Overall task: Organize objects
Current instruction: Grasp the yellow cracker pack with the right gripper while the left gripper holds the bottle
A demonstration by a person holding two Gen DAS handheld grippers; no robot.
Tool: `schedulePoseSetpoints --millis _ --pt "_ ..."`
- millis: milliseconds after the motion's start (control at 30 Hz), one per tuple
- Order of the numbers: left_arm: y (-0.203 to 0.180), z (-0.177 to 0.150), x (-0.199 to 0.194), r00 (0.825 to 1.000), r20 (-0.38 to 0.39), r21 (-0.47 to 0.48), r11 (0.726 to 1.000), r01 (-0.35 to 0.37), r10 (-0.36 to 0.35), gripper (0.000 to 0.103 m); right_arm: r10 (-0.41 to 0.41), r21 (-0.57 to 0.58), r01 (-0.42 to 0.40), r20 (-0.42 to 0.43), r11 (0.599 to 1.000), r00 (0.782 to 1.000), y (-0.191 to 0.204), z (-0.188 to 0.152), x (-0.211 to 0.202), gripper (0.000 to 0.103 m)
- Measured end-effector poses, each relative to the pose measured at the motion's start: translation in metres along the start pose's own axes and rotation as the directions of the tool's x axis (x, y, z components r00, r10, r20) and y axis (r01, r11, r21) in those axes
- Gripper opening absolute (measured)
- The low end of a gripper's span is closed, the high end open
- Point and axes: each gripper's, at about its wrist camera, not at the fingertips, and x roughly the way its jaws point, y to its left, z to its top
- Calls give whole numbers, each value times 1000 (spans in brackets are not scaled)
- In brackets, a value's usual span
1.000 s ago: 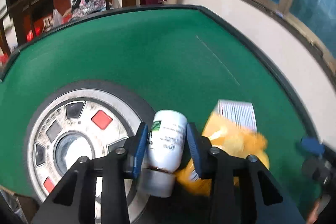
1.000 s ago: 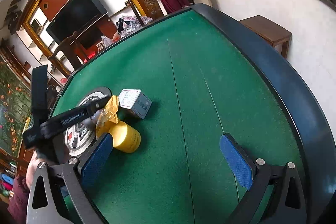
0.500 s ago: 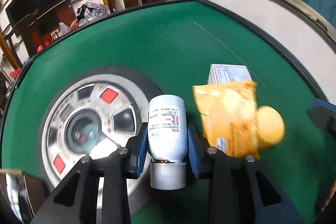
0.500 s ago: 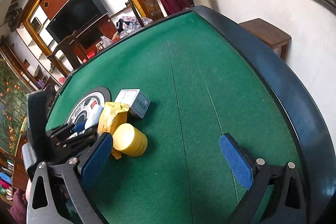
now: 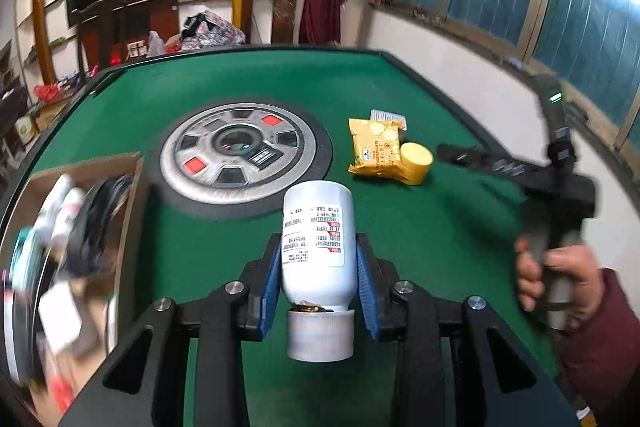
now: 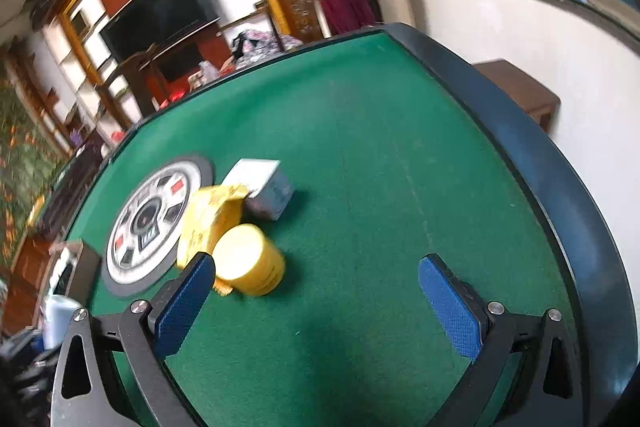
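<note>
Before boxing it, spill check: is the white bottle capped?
Capped: the white bottle, clamped in the left gripper, has its cap on.

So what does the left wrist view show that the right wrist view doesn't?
Only the left wrist view shows the left gripper clamped on the white bottle, and the person's hand on the other tool. Only the right shows the right gripper open over bare felt, and the brown stool. Both show the yellow jar, yellow packet, small box, round disc and cardboard box.

box contents (image 5: 68, 227): blurred | bottle label (image 5: 314, 233): unreadable | small box (image 5: 390, 115): half hidden
</note>
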Motion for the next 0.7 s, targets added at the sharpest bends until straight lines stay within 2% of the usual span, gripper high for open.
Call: schedulePoseSetpoints --millis 67,200,300,400,533,600,700 --pt "8 -11 -17 1000 17 -34 999 0 1 33 -59 -105 59 2 993 998 20 -6 2 103" --pt "21 -23 -35 999 36 -54 998 -21 23 33 -110 -197 114 31 974 993 46 -11 -3 102" --pt "32 -30 -45 999 50 -94 996 -8 13 33 -153 -216 164 68 962 986 54 -7 -6 102" --pt "38 -35 -50 998 61 -109 994 -1 8 33 -179 -231 185 46 955 983 59 -2 3 102" --pt "43 -40 -55 998 68 -116 993 -11 19 33 -134 -208 142 52 968 990 69 10 -2 102" --pt "47 -42 -55 998 64 -133 991 2 7 33 -126 -229 130 31 965 992 84 20 2 102" --pt "49 -45 -53 998 61 -145 989 12 -3 33 -204 -269 182 -54 946 978 104 36 25 102"
